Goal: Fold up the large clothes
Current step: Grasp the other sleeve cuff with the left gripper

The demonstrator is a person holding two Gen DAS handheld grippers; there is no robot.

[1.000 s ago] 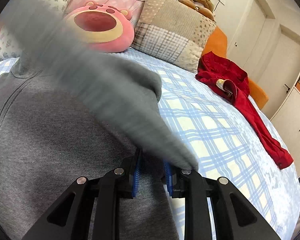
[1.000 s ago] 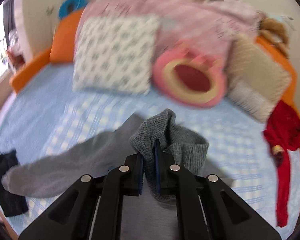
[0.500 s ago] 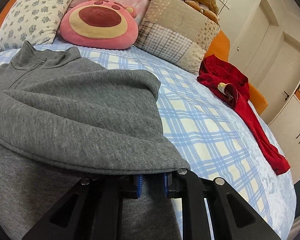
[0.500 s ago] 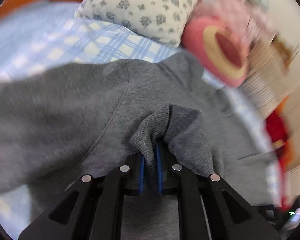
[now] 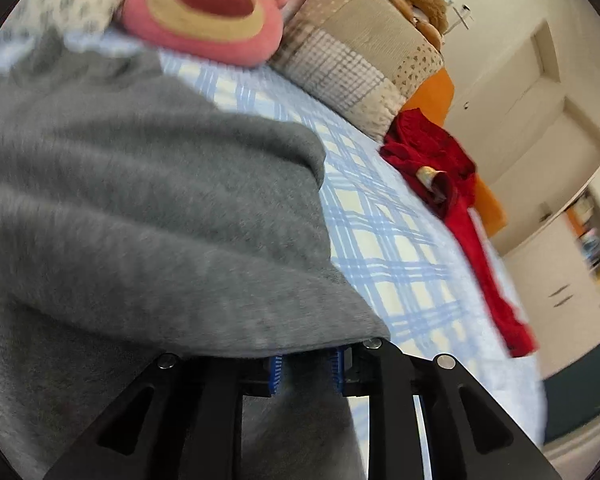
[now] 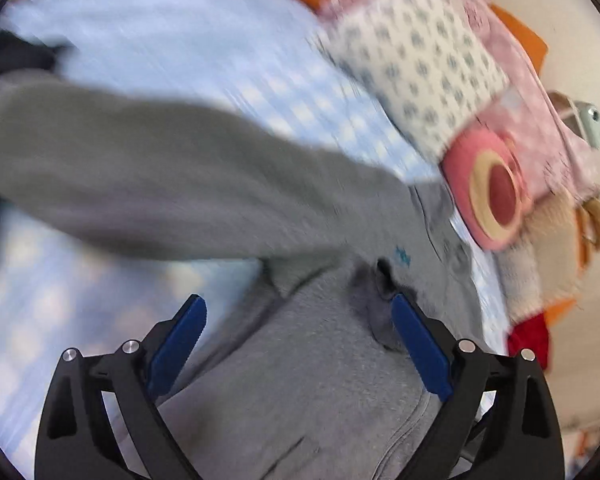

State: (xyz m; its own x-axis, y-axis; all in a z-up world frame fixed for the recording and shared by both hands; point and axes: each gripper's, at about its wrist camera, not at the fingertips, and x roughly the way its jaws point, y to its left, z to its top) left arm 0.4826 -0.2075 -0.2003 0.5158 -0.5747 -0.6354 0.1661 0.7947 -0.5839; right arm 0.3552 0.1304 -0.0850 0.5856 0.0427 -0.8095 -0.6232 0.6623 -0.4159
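Grey sweatshirt lies spread on the blue plaid bed sheet, w/ a sleeve folded across its body. Left gripper: jaws nearly together, clamped on grey fabric at the sweatshirt's near edge, cloth draped over the fingertips; they've just opened a touch, cloth still between the pads. Right gripper: jaws have just sprung wide apart, nothing pinched, hanging over the sweatshirt's chest, cuff lying loose by the right pad. Pink plush pillow sits beyond the sweatshirt's collar, patchwork pillow beside it. Red garment lies right of the sweatshirt, well apart.
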